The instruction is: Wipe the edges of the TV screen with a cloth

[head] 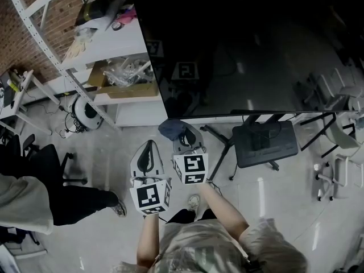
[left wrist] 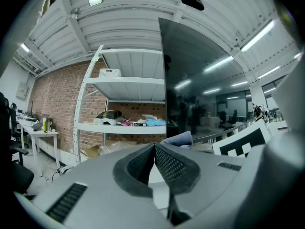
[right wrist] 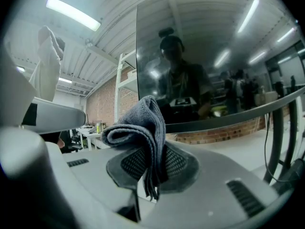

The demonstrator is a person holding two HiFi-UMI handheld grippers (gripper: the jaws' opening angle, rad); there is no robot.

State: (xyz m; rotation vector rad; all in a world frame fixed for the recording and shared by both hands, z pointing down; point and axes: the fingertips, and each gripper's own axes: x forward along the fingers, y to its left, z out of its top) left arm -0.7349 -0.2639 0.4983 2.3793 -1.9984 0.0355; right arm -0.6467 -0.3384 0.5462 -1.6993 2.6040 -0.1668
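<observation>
**Right tool** [right wrist: 151,168]: the jaws are pinching a folded grey cloth [right wrist: 138,128]. The bulk of the cloth stands up out of the jaw tips and folds over toward the left. Its loose edges hang down between the pads.

**Cloth position:** in the head view the cloth [head: 170,128] sits at the far tip of the right tool [head: 183,136]. It is just below the lower edge of the TV screen [head: 256,50], near the screen's lower left corner. Whether cloth and screen edge touch cannot be determined.

**Left tool** [head: 149,145]: it is held just left of the right tool and slightly nearer the person, pointing the same way. In its own view the left tool [left wrist: 155,149] has its jaws pressed together with nothing between them. The cloth [left wrist: 178,138] shows just beyond its tips, to the right.

**Surroundings:** a white shelf rack [head: 108,44] stands to the left of the screen.
</observation>
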